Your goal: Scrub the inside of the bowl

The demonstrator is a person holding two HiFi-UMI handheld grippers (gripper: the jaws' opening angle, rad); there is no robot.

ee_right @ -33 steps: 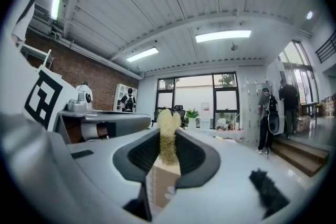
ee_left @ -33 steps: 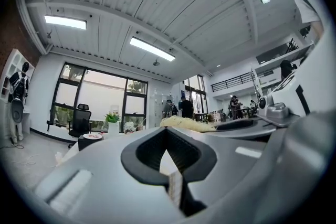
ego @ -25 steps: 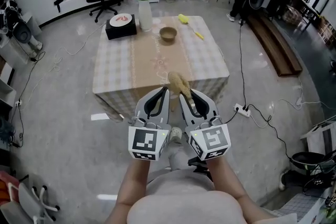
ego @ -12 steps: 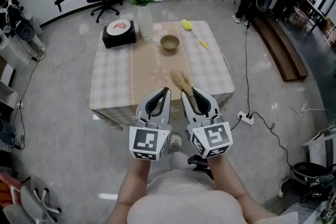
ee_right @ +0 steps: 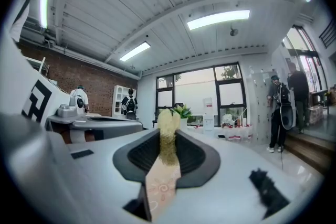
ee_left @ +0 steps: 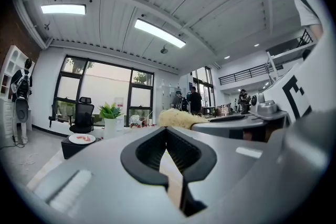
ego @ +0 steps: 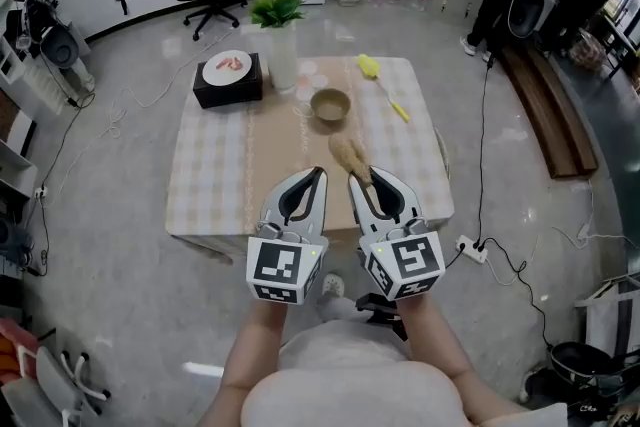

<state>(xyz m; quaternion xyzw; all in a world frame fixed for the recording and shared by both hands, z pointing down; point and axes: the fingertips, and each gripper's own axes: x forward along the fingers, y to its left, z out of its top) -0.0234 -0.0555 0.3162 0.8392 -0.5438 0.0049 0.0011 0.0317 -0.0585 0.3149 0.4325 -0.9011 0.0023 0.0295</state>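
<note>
Right hand-held gripper [ego: 367,185] clamps the scrubber [ego: 349,156], long axis toward the bowl [ego: 330,104]; left hand-held gripper [ego: 314,175] clenched empty.

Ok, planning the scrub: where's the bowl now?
Head view: the small tan round bowl sits on the checked-cloth table, far half, between the white plant vase and the yellow brush.

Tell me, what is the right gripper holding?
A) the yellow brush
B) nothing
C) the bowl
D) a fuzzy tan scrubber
D: the right gripper is shut on the fuzzy tan scrubber, while the bowl and the yellow brush sit on the table ahead.
</note>
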